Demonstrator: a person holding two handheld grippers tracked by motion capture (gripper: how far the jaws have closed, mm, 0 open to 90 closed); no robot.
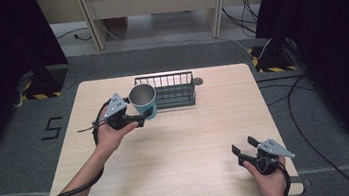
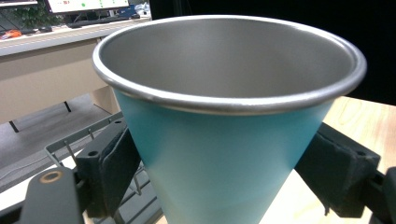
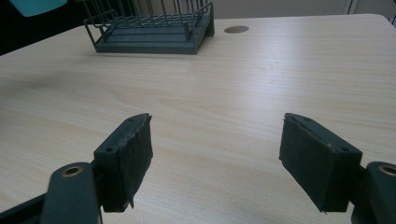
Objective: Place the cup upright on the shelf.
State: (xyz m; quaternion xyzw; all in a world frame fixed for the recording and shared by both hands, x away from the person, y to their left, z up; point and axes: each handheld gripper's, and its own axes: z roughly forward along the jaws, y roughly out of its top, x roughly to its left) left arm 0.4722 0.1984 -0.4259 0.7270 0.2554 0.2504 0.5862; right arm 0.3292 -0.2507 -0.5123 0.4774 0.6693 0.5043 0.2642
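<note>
While the left hand-held gripper (image 1: pixel 141 119) is pinching the teal metal cup (image 1: pixel 143 101) around its lower body, upright and lifted just off the desk (image 1: pixel 192 136) at the wire rack's (image 1: pixel 176 90) 9 o'clock end, I'd say we're mid-carry. Next move probably calls for swinging it toward 3 o'clock over the rack and lowering gently. Right hand-held gripper (image 1: pixel 243 146) sits spread wide with nothing in it, down around 5 o'clock.

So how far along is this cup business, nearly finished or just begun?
About midway, it seems. Done: the left gripper has the blue cup clamped between its jaws, seemingly off the table. In hand: holding it beside the wire rack. Probably left: setting it in the rack. The right gripper waits open.
</note>
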